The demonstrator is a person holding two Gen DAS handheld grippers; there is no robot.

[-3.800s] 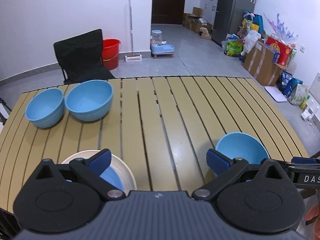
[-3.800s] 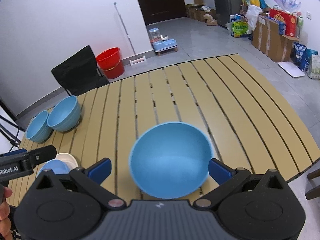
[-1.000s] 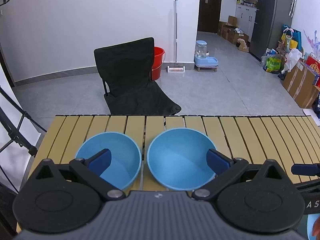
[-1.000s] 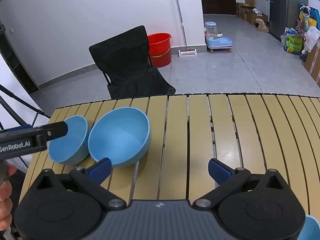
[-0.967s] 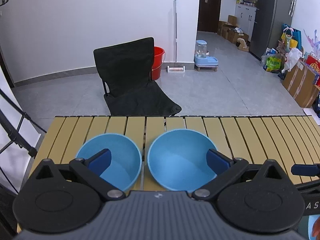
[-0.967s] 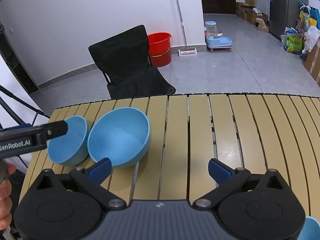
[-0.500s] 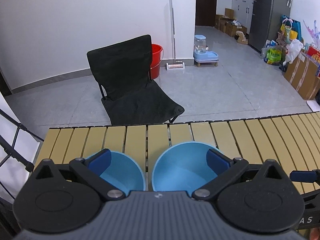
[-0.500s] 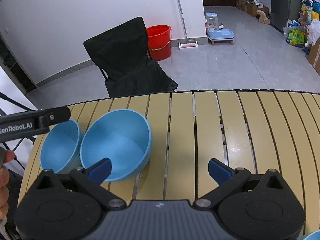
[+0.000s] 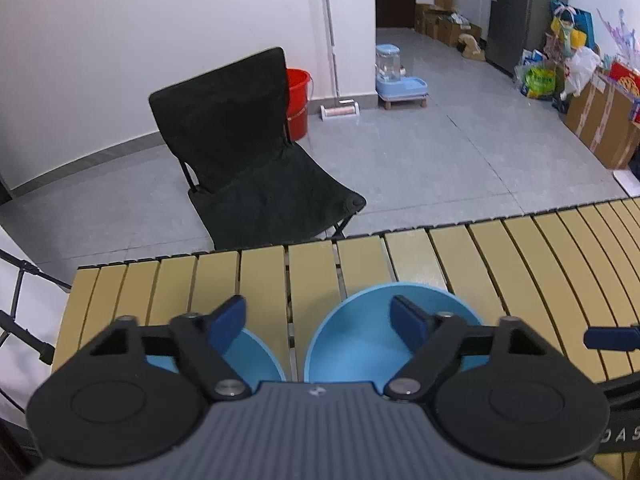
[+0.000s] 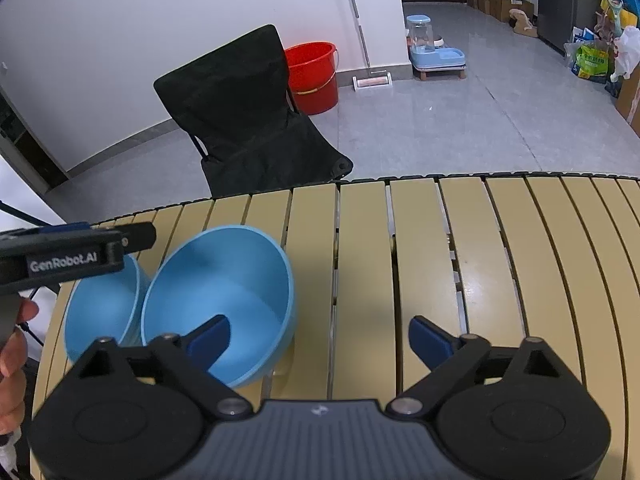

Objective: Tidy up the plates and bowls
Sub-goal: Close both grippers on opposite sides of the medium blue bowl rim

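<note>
Two blue bowls stand side by side at the far left corner of the slatted table (image 10: 440,260). The large bowl (image 10: 224,292) touches the small bowl (image 10: 100,312) on its left. My left gripper (image 9: 318,322) hangs over both, its jaws closing: one finger is above the small bowl (image 9: 256,350), the other inside the large bowl (image 9: 356,336), with their adjoining rims between and no pad pressing. My right gripper (image 10: 320,344) is closing too. Its left finger sits inside the large bowl and its right finger over bare slats, so the bowl's right wall lies between them, untouched.
The table's far edge runs just beyond the bowls. Behind it stand a black folding chair (image 9: 248,168) and a red bucket (image 9: 298,100). A person's hand (image 10: 12,344) holds the left gripper's handle. Boxes and bags line the room's right side.
Both grippers have moved forward and down towards the two bowls, which now sit lower and closer in both views. Both pairs of jaws have narrowed, the left more than the right.
</note>
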